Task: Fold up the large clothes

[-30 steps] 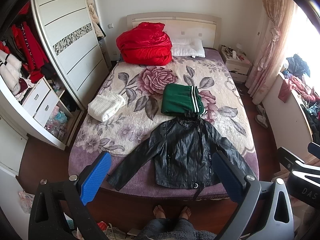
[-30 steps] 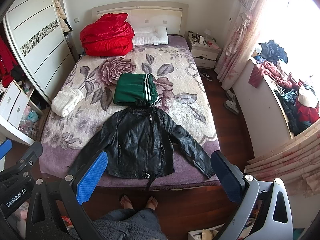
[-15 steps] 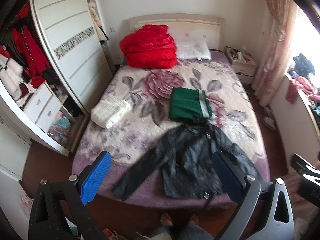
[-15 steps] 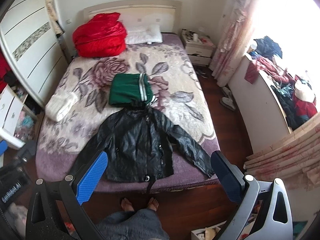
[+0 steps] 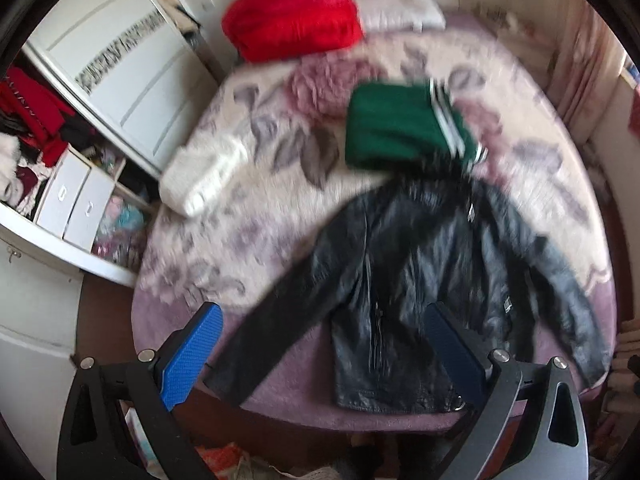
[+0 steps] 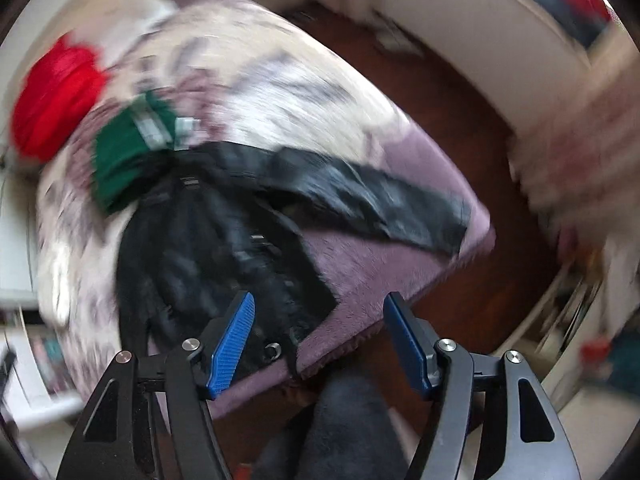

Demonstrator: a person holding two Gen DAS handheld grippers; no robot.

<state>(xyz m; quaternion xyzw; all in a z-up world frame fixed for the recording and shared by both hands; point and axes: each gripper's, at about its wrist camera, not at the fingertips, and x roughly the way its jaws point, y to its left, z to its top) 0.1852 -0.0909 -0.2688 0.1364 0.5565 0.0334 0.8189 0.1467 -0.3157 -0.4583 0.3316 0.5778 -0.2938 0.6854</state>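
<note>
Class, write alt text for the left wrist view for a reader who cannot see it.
A black leather jacket lies spread flat, sleeves out, at the foot of a floral bed, seen between the open blue fingers of the left gripper. Beyond it lie a folded green garment, a white bundle and red bedding; the image is blurred.

The left wrist camera is looking down from above the foot of the bed (image 5: 280, 200), facing the headboard. The right wrist camera is sitting closer, tilted, facing the bed's right foot corner. Both are sharing the black jacket (image 5: 432, 280) (image 6: 224, 248) and green garment (image 5: 396, 132) (image 6: 128, 156).
</note>
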